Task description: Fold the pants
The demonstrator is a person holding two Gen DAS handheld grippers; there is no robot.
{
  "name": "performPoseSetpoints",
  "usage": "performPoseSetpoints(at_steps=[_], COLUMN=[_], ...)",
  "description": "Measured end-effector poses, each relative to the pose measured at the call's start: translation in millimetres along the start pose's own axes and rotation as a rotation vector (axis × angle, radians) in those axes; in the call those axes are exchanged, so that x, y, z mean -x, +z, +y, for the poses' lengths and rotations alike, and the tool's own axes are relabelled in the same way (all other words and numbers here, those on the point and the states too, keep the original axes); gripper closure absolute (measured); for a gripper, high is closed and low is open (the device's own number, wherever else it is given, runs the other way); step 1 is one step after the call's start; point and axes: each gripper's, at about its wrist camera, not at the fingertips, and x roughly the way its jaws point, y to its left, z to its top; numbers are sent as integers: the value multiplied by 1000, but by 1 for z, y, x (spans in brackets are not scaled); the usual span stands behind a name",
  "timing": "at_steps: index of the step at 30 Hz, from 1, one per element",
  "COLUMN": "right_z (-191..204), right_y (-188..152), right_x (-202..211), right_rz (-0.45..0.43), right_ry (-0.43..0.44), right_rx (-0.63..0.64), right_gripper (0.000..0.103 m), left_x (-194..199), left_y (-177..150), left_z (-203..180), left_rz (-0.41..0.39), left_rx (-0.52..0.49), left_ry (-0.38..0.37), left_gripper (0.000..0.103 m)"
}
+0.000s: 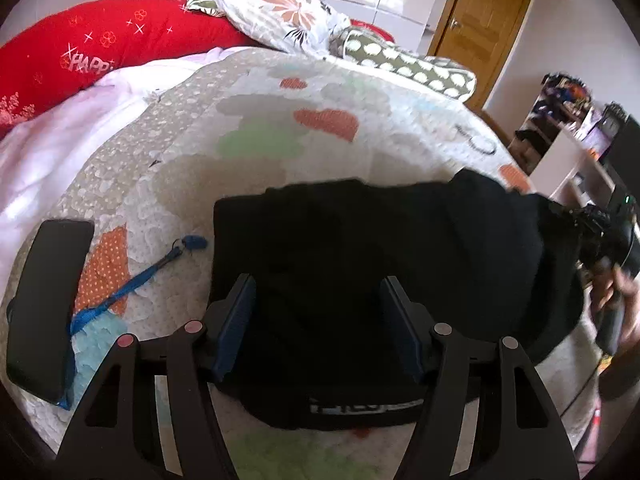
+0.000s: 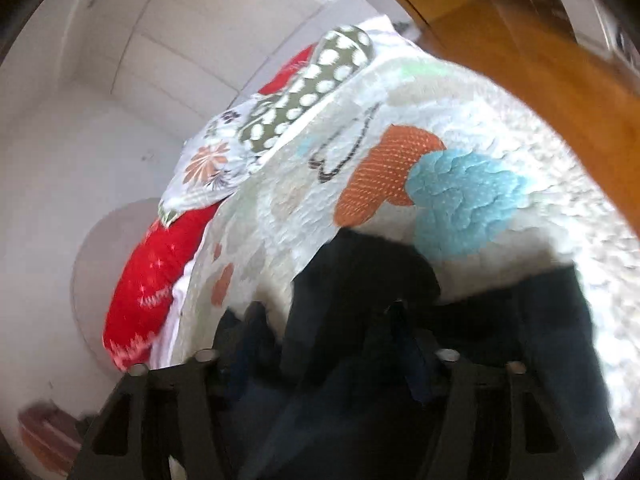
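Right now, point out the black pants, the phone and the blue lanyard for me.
black pants [image 1: 360,248]: left wrist view, middle of the folded cloth.
phone [image 1: 48,304]: left wrist view, centre of its dark face.
blue lanyard [image 1: 132,284]: left wrist view, mid-strap on the quilt.

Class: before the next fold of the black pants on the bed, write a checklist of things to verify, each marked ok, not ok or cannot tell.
1. Left gripper open, clear of cloth: ok.
2. Right gripper holding the pants: cannot tell; cloth hides its blurred fingers.
3. Pants lying flat on the quilt: not ok, right end bunched.
4. Phone and blue strap off the pants: ok.
5. Waistband label visible: ok.
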Motion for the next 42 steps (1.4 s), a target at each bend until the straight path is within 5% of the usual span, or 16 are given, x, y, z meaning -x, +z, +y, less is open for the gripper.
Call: performPoseSetpoints(at_steps=[2,5,8,11,15,21,25,31,37,42], right_z=[-2,19,33,20,-18,-12,0,28,77,102], right_y=[7,7,-16,-46,-70,-61,-53,-46,-47,-48], right_x=[1,55,113,119,78,127,153,147,57,-18], right_rz=[-15,-161,-264,-213,-2,-147,-212,-270,-67,60], right_ry=[-5,2,-126,-252,-395,-479,-572,-482,-351,-303], right_rx=[-22,72,201,242,219,243,252,296,547,687], right_gripper=[100,100,100,100,97,67,65,64,64,64], left_x=[0,3,6,5,10,34,46,34,7,4], left_y=[-2,-3,-6,-14,-21,-19,-19,-12,-13,-16], left_z=[1,4,6,7,14,55,61,43,27,26], left_rz=[1,7,3,4,21,14,-3,19,60,65], left_rx=[4,-2,9,16,24,149,158,103,73,53], left_ry=[-7,-18,-37,-25,3,-38,-21,-28,-29,-6], left_gripper=[39,39,39,39,39,39,39,35,36,56])
